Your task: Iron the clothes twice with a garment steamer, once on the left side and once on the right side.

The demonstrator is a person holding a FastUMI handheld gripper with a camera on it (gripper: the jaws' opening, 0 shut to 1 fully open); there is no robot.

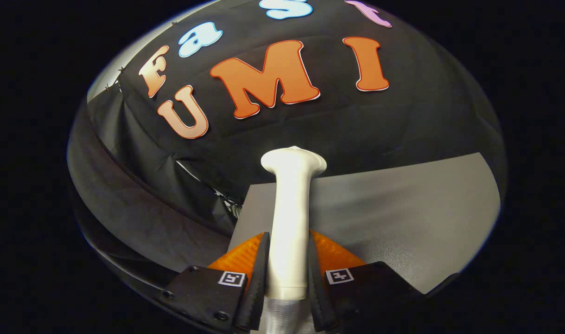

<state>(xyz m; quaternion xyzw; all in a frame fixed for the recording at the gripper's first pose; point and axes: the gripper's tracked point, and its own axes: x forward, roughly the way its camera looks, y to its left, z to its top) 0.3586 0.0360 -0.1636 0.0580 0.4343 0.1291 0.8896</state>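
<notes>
My gripper (288, 260) is shut on the white garment steamer (289, 208), with both fingers pressing on the sides of its long handle. The steamer stands upright between the fingers and runs ahead of them, its wider head (293, 160) at the far end in front of the black cloth wall. A ribbed silvery hose end (282, 315) shows below the handle, between the finger bases. The grey table (403, 208) lies beneath and to the right of the steamer.
The black cloth wall (356, 125) rises beyond the table's far edge. To the left of the table's corner (250, 188), draped black cloth (161, 208) hangs lower down. A pale strip of background (120, 65) shows past the cloth's upper left.
</notes>
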